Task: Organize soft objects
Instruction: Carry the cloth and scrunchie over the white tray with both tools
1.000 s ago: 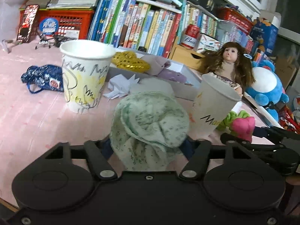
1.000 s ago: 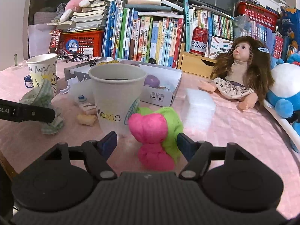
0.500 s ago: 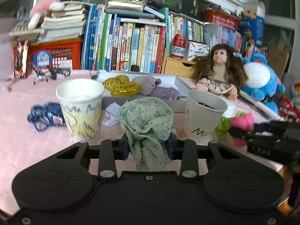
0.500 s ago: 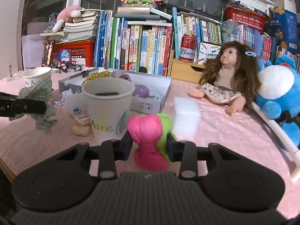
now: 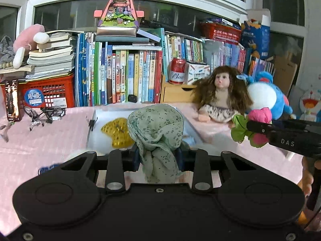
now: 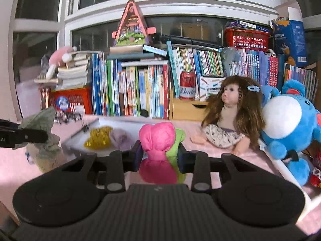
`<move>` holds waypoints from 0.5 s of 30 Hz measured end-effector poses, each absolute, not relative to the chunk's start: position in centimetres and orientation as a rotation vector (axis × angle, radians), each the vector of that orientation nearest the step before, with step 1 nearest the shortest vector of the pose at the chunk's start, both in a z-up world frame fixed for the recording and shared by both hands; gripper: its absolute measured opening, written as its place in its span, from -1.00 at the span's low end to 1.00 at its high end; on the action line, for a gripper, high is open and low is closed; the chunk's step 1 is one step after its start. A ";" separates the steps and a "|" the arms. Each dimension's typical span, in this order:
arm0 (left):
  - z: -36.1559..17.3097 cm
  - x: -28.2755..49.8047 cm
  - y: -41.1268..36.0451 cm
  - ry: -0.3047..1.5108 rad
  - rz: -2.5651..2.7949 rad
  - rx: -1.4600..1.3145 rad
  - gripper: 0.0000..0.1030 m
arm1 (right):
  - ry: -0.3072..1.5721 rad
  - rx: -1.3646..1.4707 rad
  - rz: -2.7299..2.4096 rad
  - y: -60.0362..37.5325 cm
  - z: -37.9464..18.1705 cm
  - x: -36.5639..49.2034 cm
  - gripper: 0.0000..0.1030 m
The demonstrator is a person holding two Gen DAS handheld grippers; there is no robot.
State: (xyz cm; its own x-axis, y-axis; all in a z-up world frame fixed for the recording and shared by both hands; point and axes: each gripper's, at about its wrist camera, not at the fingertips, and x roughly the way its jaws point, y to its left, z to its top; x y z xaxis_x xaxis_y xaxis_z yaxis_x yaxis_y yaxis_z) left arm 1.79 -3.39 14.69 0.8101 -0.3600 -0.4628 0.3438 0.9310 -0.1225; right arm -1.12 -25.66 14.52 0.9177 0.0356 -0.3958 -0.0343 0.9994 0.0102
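My left gripper (image 5: 158, 158) is shut on a pale green flowered cloth bundle (image 5: 158, 132) and holds it raised above the pink table. My right gripper (image 6: 160, 157) is shut on a pink and green cloth bundle (image 6: 158, 140), also raised; it shows at the right of the left wrist view (image 5: 252, 126). The green bundle shows at the left of the right wrist view (image 6: 42, 128). Beyond both lies a white box (image 5: 94, 132) holding a yellow soft piece (image 5: 116, 132) and a purple one (image 6: 120, 138).
A doll (image 6: 230, 118) and a blue plush (image 6: 291, 124) sit at the right. A row of books (image 5: 120, 78), a red can (image 5: 177, 73) and a red crate (image 5: 48, 92) line the back. A small toy bicycle (image 5: 46, 113) stands at the left.
Both grippers have closed on their bundles and lifted them off the table. The two paper cups have dropped out of clear view below the grippers.
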 end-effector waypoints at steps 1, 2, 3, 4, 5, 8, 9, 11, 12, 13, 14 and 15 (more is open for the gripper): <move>15.4 2.5 -3.2 0.506 -0.373 -0.044 -0.39 | 0.408 0.006 0.036 -25.7 15.0 -0.6 -0.23; 16.1 3.2 -2.9 0.509 -0.371 -0.048 -0.39 | 0.407 0.009 0.037 -25.7 15.4 -0.1 -0.23; 16.9 4.0 -2.8 0.508 -0.369 -0.047 -0.39 | 0.404 0.012 0.038 -25.7 15.8 0.4 -0.23; 17.6 4.8 -2.7 0.506 -0.362 -0.046 -0.39 | 0.402 0.014 0.045 -25.8 16.3 1.0 -0.23; 18.4 5.7 -2.5 0.508 -0.354 -0.042 -0.39 | 0.402 0.016 0.049 -25.8 16.7 1.6 -0.23; 20.2 8.4 -2.0 0.536 -0.346 -0.054 -0.38 | 0.410 0.029 0.060 -25.7 17.9 3.5 -0.23; 20.5 9.3 -1.8 0.553 -0.348 -0.064 -0.38 | 0.409 0.033 0.066 -25.7 18.2 4.0 -0.23; 21.1 11.6 -1.2 0.597 -0.348 -0.104 -0.38 | 0.407 0.039 0.079 -25.6 19.0 5.2 -0.23; 21.2 12.9 -1.1 0.627 -0.349 -0.110 -0.38 | 0.410 0.035 0.082 -25.5 19.4 6.0 -0.23; 21.2 14.2 -1.0 0.658 -0.341 -0.115 -0.38 | 0.415 0.033 0.083 -25.5 19.7 6.7 -0.23; 21.2 15.2 -1.0 0.683 -0.328 -0.114 -0.38 | 0.425 0.033 0.087 -25.3 19.9 7.4 -0.23; 21.0 16.4 -1.0 0.710 -0.320 -0.103 -0.38 | 0.438 0.039 0.097 -25.3 20.0 8.3 -0.23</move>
State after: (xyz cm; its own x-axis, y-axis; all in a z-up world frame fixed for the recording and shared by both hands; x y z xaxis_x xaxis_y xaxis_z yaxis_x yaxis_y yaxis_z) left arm 16.35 -1.00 21.01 0.7118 -0.3229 -0.6237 0.2532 0.9463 -0.2010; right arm 8.26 -25.27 20.04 0.9012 0.1022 -0.4212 -0.0855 0.9946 0.0585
